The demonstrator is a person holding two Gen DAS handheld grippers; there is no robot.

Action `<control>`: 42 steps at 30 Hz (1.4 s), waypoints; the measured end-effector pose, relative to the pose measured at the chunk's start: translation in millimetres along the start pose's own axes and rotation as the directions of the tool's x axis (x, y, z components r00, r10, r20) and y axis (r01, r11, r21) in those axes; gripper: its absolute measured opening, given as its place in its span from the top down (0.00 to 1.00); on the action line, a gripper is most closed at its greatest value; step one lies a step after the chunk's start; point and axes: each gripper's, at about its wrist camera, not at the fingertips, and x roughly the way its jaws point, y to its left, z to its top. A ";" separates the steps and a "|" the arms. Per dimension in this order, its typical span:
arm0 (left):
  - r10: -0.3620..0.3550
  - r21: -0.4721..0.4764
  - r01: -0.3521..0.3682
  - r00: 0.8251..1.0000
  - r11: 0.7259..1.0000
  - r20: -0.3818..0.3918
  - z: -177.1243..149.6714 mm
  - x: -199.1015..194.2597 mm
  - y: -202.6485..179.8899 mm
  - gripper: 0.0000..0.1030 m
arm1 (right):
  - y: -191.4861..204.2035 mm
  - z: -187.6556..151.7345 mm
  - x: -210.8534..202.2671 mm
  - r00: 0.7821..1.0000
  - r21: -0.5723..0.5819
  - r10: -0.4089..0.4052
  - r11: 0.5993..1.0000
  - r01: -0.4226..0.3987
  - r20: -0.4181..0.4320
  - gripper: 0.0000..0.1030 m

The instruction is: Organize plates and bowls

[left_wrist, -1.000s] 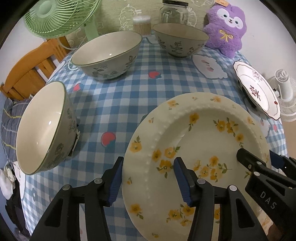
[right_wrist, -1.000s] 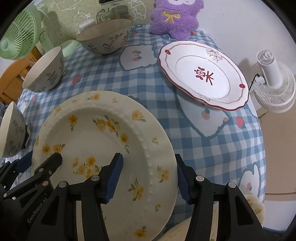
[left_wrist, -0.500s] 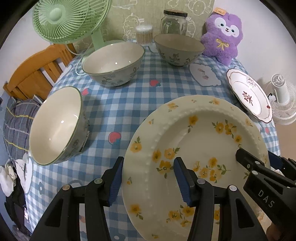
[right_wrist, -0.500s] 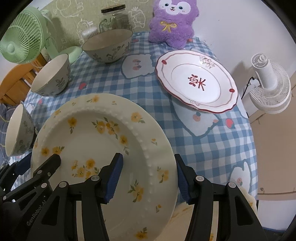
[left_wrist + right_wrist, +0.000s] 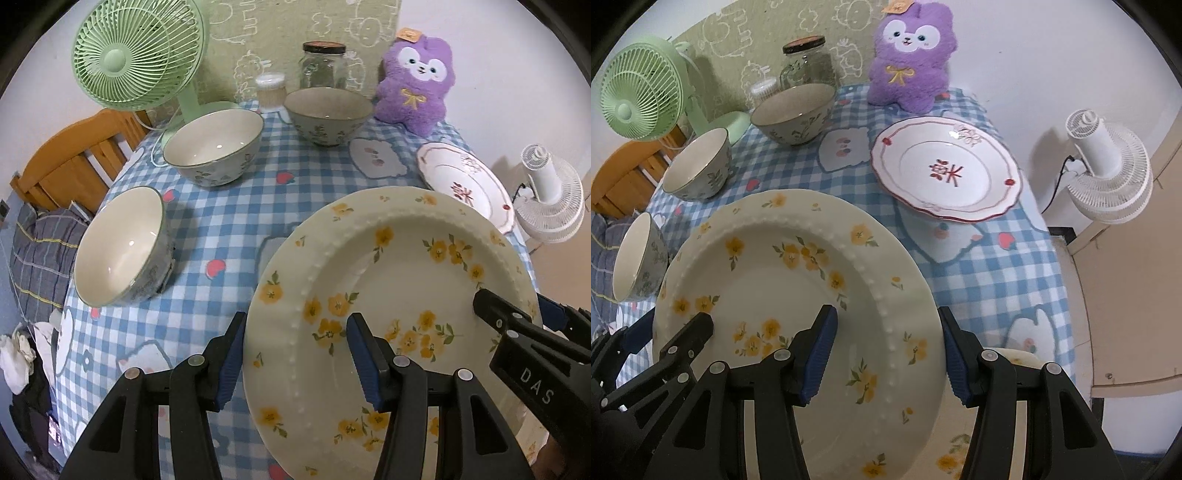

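A cream plate with yellow flowers point(image 5: 406, 266) point(image 5: 775, 280) hangs tilted above the blue checked tablecloth point(image 5: 221, 206). My left gripper point(image 5: 297, 354) is shut on its left rim, and my right gripper point(image 5: 886, 350) is shut on its right rim. Each gripper has one pad on the plate's face and the other behind the rim. A white plate with a red rim point(image 5: 945, 173) lies at the table's right. Three floral bowls stand apart: a far one point(image 5: 328, 114), a middle one point(image 5: 214, 147) and a near left one point(image 5: 122, 247).
A green fan point(image 5: 136, 55), a glass jar point(image 5: 325, 66), a small lidded pot point(image 5: 271, 92) and a purple plush toy point(image 5: 417, 88) line the back. A white fan point(image 5: 1108, 166) stands off the right edge. A wooden chair point(image 5: 70, 166) is at the left. Another floral dish edge point(image 5: 1019, 357) shows below the held plate.
Both grippers have risen with the yellow-flower plate between them. The table and its bowls now look farther away, and more of the back wall shows.
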 end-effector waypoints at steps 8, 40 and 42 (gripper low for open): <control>-0.029 0.008 0.028 1.000 1.000 0.002 -19.3 -12.3 -21.6 0.47 | -22.3 -18.2 -15.9 1.000 0.006 -0.027 1.000 0.027 0.008 0.45; -0.084 0.083 0.087 0.995 0.993 -0.045 -82.2 -19.0 -95.6 0.47 | -99.9 -91.4 -26.4 0.996 0.072 -0.083 0.994 0.086 -0.046 0.45; -0.086 0.086 0.090 0.995 0.992 -0.052 -84.5 -17.5 -98.7 0.47 | -103.9 -93.8 -25.8 0.995 0.076 -0.087 0.993 0.091 -0.051 0.45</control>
